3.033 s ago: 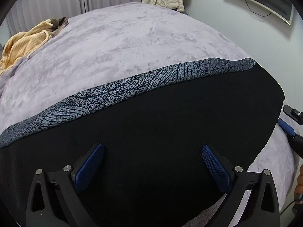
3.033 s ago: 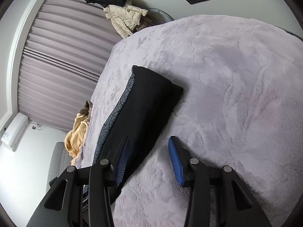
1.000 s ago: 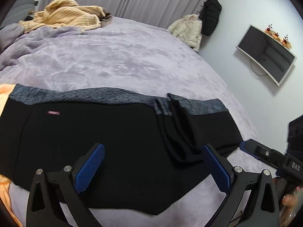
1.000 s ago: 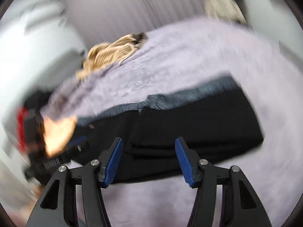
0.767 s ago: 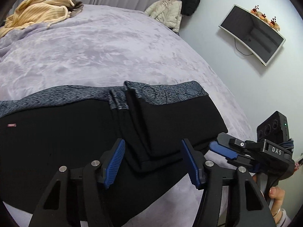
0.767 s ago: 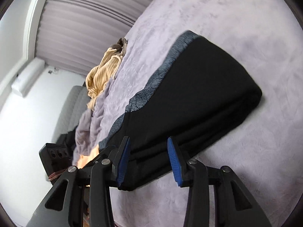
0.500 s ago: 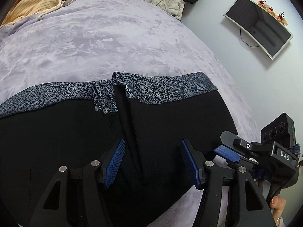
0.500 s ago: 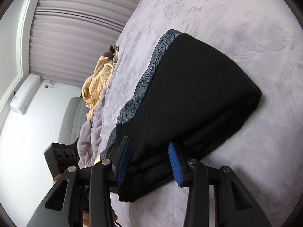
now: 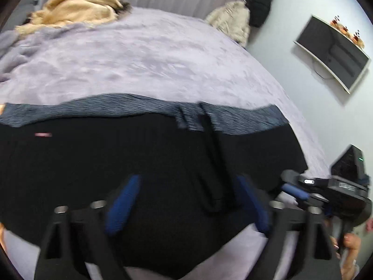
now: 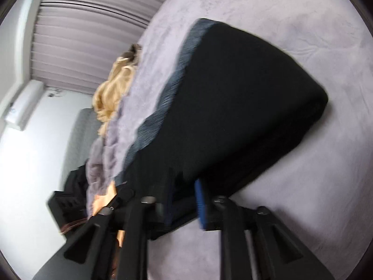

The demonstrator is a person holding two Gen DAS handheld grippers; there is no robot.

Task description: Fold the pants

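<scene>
Black pants (image 9: 116, 158) with a grey patterned side stripe (image 9: 93, 109) lie on the lilac bed, their right end folded back over the middle. My left gripper (image 9: 186, 198) is open, low over the near edge of the pants, with the folded edge between its fingers. My right gripper (image 10: 184, 200) shows narrowly parted blue pads around the near edge of the folded pants (image 10: 233, 107); the frame is blurred. The right gripper also shows at the right edge of the left wrist view (image 9: 326, 186).
The lilac bedspread (image 9: 151, 58) stretches away behind the pants. A yellow garment (image 9: 74, 11) lies at the far left of the bed. Coats (image 9: 233, 21) hang by the wall, with a TV (image 9: 333, 51) mounted at the right. Curtains (image 10: 88, 35) and a grey sofa (image 10: 81, 135) stand left.
My left gripper has opened wider and pulled back, showing more of the pants to the left. My right gripper has pushed in onto the pants' near edge.
</scene>
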